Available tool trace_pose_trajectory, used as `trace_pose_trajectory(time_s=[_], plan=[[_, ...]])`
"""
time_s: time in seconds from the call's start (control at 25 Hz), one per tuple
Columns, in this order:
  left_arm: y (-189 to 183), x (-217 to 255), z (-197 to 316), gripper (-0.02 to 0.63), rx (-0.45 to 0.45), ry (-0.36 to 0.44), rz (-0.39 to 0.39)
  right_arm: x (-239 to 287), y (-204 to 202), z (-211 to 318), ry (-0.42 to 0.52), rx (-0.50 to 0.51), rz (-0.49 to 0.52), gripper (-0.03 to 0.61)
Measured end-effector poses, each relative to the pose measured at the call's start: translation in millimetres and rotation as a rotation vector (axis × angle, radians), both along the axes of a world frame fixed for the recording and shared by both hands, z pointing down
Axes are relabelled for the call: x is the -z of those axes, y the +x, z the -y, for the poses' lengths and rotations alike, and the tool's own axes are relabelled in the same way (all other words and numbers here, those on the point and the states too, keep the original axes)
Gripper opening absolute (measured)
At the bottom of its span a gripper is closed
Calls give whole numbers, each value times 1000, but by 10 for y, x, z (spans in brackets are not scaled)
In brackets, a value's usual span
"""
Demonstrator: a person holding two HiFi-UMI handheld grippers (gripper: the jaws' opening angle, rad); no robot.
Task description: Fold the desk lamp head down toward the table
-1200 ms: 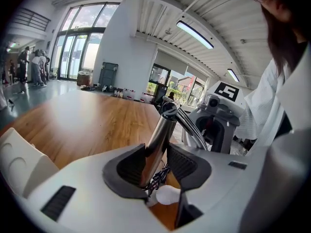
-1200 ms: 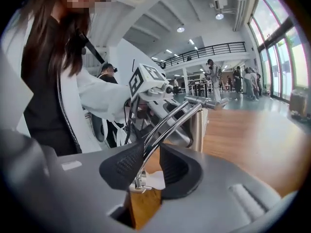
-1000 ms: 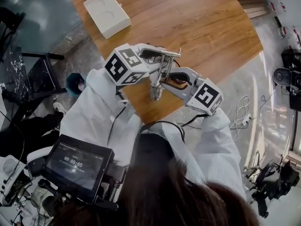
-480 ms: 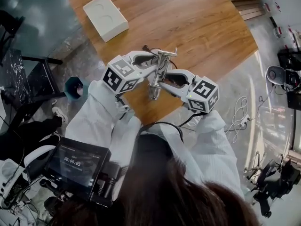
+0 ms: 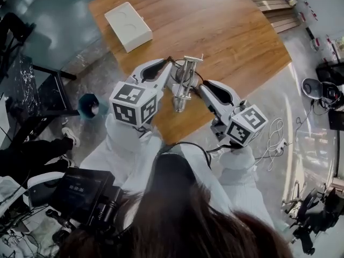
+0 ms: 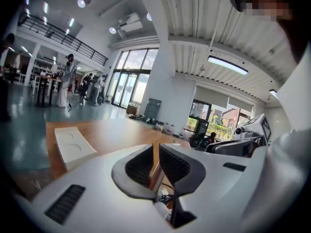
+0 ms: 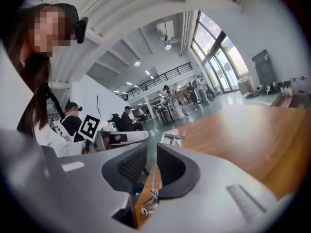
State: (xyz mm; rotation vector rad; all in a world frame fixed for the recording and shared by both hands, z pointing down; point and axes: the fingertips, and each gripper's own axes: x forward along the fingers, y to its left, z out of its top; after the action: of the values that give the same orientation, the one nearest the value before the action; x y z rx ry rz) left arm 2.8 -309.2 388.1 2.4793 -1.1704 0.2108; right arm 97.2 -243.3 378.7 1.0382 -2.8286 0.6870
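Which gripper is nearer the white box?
Left. Left gripper is nearside of the white box, apart; right gripper farther, beyond the desk lamp. Both jaws have just been closing, nothing between.

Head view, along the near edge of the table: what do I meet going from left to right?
left hand-held gripper → desk lamp → right hand-held gripper → white cable on the floor

Lamp [image 5: 183,83] stands on table [image 5: 231,31] between left gripper [image 5: 167,64] and right gripper [image 5: 203,88], box [image 5: 128,26] behind
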Motion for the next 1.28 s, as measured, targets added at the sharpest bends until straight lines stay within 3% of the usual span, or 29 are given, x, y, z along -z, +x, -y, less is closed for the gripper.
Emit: trace_pose_trajectory(time_s=[0.08, 0.16, 0.32, 0.48, 1.28], plan=[[38, 220, -41, 2, 42, 71, 14, 225, -48, 39, 54, -40, 13, 61], [86, 398, -116, 2, 65, 115, 26, 419, -57, 80, 123, -107, -11, 2], [189, 606, -285, 2, 63, 147, 29, 600, -90, 72, 207, -212, -91, 2], [325, 691, -397, 2, 22, 197, 77, 650, -87, 18, 227, -284, -126, 2], [446, 670, -462, 2, 1, 216, 91, 569, -142, -31, 237, -251, -164, 0]])
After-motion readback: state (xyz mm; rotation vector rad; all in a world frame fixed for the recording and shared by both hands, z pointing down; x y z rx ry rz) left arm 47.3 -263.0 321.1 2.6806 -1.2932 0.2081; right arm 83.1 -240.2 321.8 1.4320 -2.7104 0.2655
